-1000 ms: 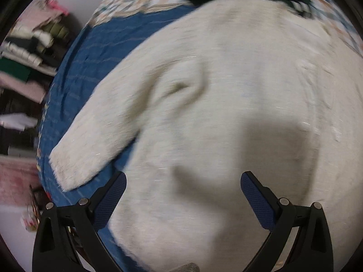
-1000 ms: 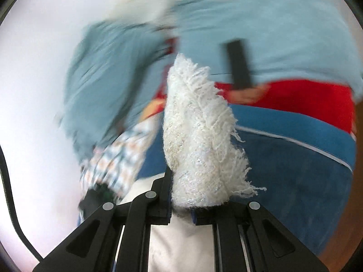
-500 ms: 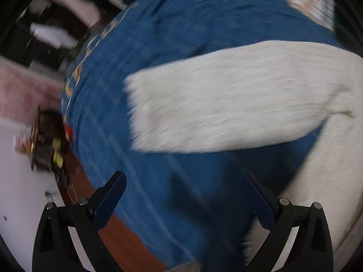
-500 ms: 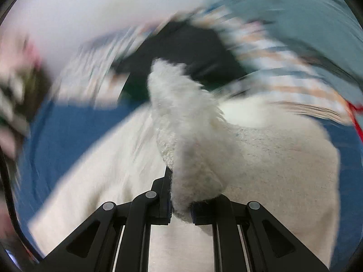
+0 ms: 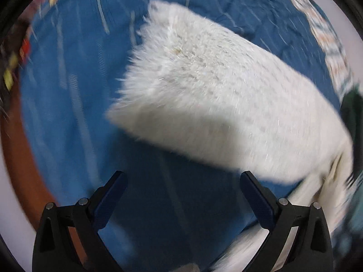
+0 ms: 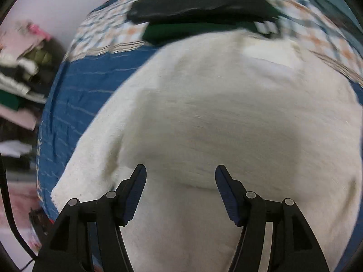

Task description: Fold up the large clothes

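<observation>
A fluffy white sweater (image 6: 226,117) lies spread on a blue bedspread (image 6: 74,95). In the right wrist view its body fills the middle and one sleeve (image 6: 90,158) runs down to the left. My right gripper (image 6: 180,172) is open and empty just above the sweater's body. In the left wrist view the sweater's sleeve (image 5: 215,104) lies across the blue bedspread (image 5: 68,113), cuff toward the upper left. My left gripper (image 5: 182,179) is open and empty over bare bedspread, just short of the sleeve.
Folded black and green clothes (image 6: 199,6) lie on a checkered cover (image 6: 109,36) behind the sweater. Piled clothes (image 6: 25,68) stand at the left beyond the bed. The bed's wooden edge (image 5: 27,176) and floor show at the left in the left wrist view.
My right gripper has let go of the white sleeve end and opened; it now faces the sweater's body. My left gripper has swung left from the sweater's body toward the sleeve.
</observation>
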